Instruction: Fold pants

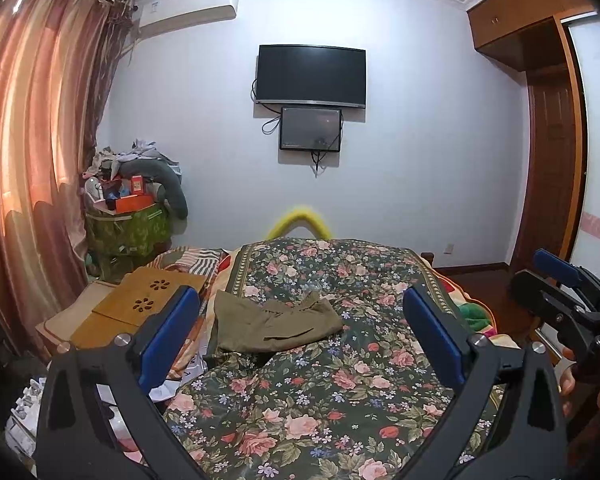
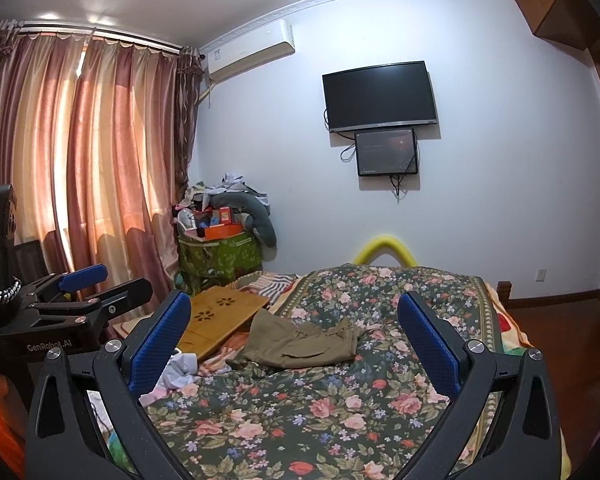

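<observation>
Olive-green pants (image 1: 274,323) lie folded in a compact bundle on the floral bedspread (image 1: 320,400), left of the bed's middle; they also show in the right wrist view (image 2: 300,342). My left gripper (image 1: 300,320) is open and empty, held above the bed well short of the pants. My right gripper (image 2: 296,328) is open and empty, likewise held back above the bedspread. The right gripper shows at the right edge of the left wrist view (image 1: 560,280); the left gripper shows at the left of the right wrist view (image 2: 88,284).
A wooden lap tray (image 1: 140,300) lies at the bed's left edge, beside striped bedding (image 1: 196,260). A green bin piled with boxes and clothes (image 1: 128,216) stands in the corner by the curtains (image 1: 32,160). A wardrobe (image 1: 548,140) is at right.
</observation>
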Motion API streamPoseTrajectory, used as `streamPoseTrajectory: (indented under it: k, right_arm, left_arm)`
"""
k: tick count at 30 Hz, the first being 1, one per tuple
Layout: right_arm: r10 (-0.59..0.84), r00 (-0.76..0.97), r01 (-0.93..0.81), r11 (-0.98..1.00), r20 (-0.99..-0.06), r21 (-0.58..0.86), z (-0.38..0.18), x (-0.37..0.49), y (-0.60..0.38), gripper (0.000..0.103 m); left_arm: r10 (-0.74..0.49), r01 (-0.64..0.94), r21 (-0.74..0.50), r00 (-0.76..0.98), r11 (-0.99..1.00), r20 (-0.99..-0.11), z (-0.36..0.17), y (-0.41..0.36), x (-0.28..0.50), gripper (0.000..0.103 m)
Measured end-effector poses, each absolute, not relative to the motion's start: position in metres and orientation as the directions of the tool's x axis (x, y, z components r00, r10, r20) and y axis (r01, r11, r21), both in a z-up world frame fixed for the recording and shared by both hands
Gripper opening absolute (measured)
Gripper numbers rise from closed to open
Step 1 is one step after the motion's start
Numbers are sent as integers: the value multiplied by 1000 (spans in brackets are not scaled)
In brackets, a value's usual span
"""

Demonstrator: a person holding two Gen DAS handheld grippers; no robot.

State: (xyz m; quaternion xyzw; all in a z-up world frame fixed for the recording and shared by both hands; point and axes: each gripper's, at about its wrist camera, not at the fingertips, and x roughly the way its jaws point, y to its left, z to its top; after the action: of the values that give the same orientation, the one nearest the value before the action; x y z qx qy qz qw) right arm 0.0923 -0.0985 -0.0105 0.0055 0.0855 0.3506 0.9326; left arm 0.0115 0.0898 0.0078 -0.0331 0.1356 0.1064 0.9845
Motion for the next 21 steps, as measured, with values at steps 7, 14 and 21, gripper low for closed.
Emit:
streamPoseTrajectory:
  k: [7, 14, 21]
  right_arm:
    - [647, 746, -646, 760, -158, 66, -10, 94, -100, 103]
    - [644, 748, -643, 763, -161, 64, -10, 95, -99, 103]
    - [641, 750, -640, 765, -161, 64, -9, 95, -100, 103]
  left_arm:
    - [193, -209, -32, 944, 977, -267, 9, 90, 13, 103]
    - [189, -205, -34, 945, 978, -268, 9, 90, 13, 103]
    - [176, -192, -35, 948, 981, -266, 10, 90, 11, 103]
